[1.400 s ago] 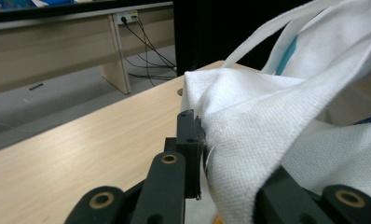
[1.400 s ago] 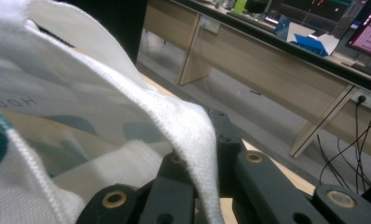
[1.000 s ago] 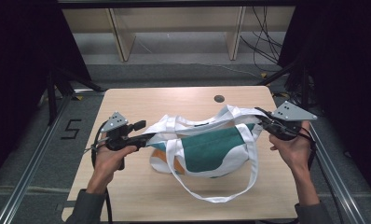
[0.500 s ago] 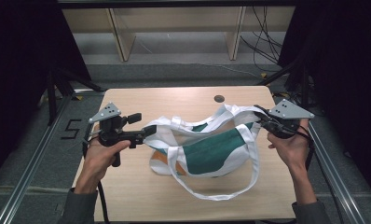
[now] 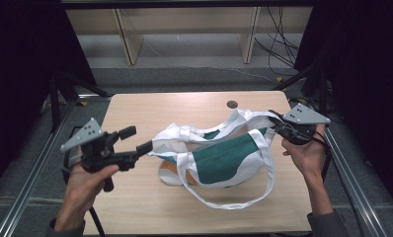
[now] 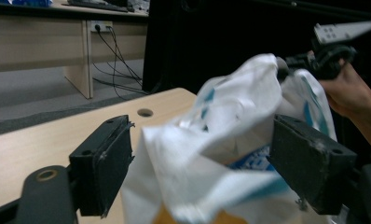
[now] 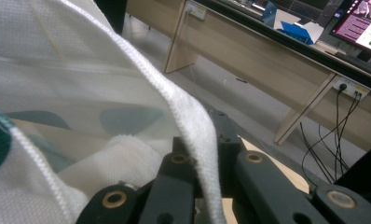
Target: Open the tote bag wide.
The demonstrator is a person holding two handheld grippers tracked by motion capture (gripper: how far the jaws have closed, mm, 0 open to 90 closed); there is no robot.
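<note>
Tote bag [image 5: 219, 158] stretched: right gripper [image 5: 279, 129] clamps rim, left gripper [image 5: 147, 147] spread apart

Tabletop [image 5: 135, 197]: pale wood-grain surface, smooth and matt, with one round dark hole toward the far edge.

Tote bag [image 5: 219, 158]: soft woven cloth, white with green and orange print, matt and creased. Its straps [image 7: 193, 126] show a coarse, ribbed weave in the right gripper view.

Left hand-held gripper [image 6: 200, 172]: black matt jaws, plastic by appearance, edges scuffed and chipped pale; brass-coloured metal eyelets at the pivots.

Right hand-held gripper [image 5: 278, 127]: black matt links with like eyelets; grey matt top plate, perforated.
</note>
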